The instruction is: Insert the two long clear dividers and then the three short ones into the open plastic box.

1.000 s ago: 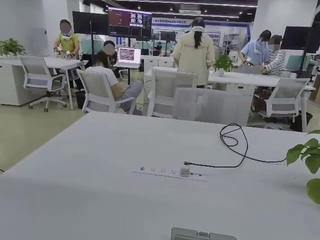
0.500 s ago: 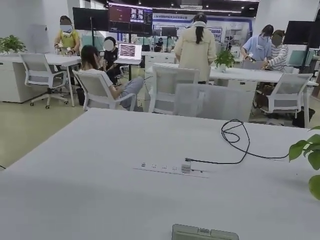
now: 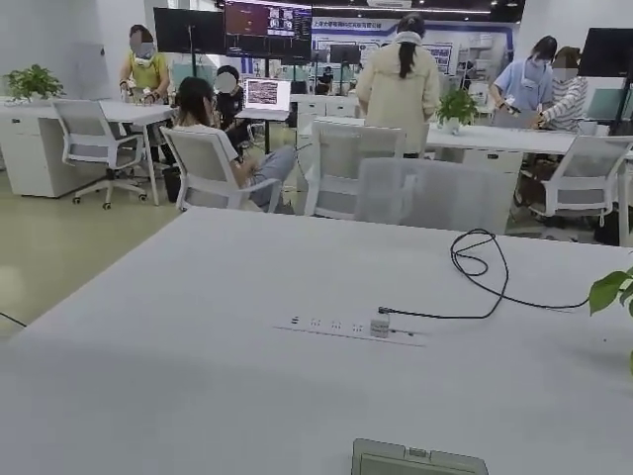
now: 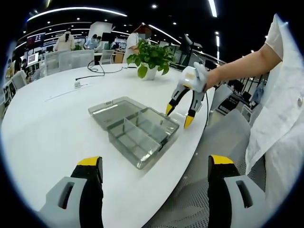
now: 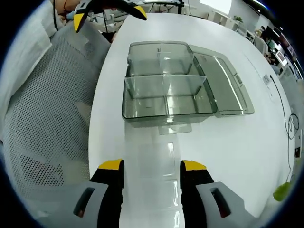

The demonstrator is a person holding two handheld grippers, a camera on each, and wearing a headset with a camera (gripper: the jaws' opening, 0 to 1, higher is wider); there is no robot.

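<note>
The clear plastic box (image 5: pixel 166 111) lies open near the table's edge, its lid (image 5: pixel 221 80) folded flat beside it. Clear walls inside split it into compartments. Just in front of it, clear divider pieces (image 5: pixel 164 187) lie on the white table, under and between the jaws of my right gripper (image 5: pixel 152 165), which is open. My left gripper (image 4: pixel 154 161) is held back from the box (image 4: pixel 152 152) with its jaws wide open and nothing in them. It faces the right gripper (image 4: pixel 179 116) across the box. The left gripper (image 5: pixel 109 14) hangs beyond the table's edge. A corner of the lid (image 3: pixel 415 460) shows in the head view.
A power strip (image 3: pixel 346 327) and a looped black cable (image 3: pixel 485 272) lie mid-table. A potted plant (image 4: pixel 149 57) stands beyond the box. A mesh chair (image 5: pixel 52 123) is at the table's edge. Several people and white chairs are at the desks behind.
The head camera has shifted a little, so the table and room sit slightly differently in the picture. Nothing on the table has moved.
</note>
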